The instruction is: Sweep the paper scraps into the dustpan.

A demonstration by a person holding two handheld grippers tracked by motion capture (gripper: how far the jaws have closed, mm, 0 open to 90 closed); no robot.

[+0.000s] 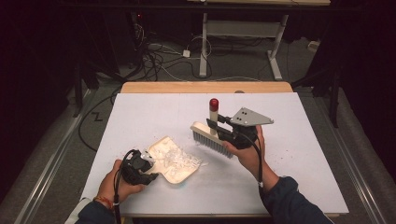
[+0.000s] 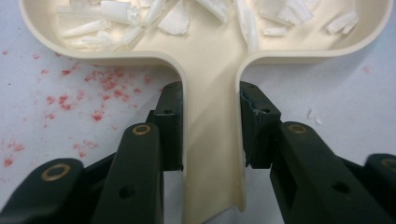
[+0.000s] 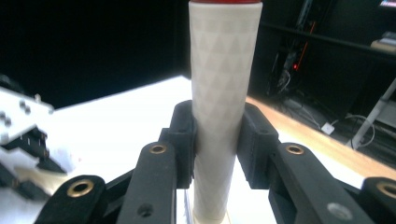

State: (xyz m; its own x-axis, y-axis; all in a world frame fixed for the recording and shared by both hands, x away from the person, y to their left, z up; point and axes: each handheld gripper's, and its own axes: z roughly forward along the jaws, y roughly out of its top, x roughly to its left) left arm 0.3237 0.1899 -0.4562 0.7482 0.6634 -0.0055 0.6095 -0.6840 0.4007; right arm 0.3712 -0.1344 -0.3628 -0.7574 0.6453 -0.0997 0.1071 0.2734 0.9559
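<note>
Both grippers clamp handles: left gripper (image 2: 210,135) dustpan (image 2: 210,56), right gripper (image 3: 217,140) brush (image 3: 223,93).

We find no readable text, label, brand, number or sign anywhere: nothing legible on the desk (image 1: 289,154) or on anything standing on it.

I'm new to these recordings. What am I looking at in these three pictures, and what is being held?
A person stands at a white table, holding hand-operated tongs in each hand. One picture looks down from above; the other two come from cameras riding on each tool, looking along its black jaws. The left tongs are shut on the handle of a cream dustpan containing white shavings. The right tongs are shut on the handle of a brush, red-capped and pointing up. Red crumbs lie beside the dustpan.
</note>
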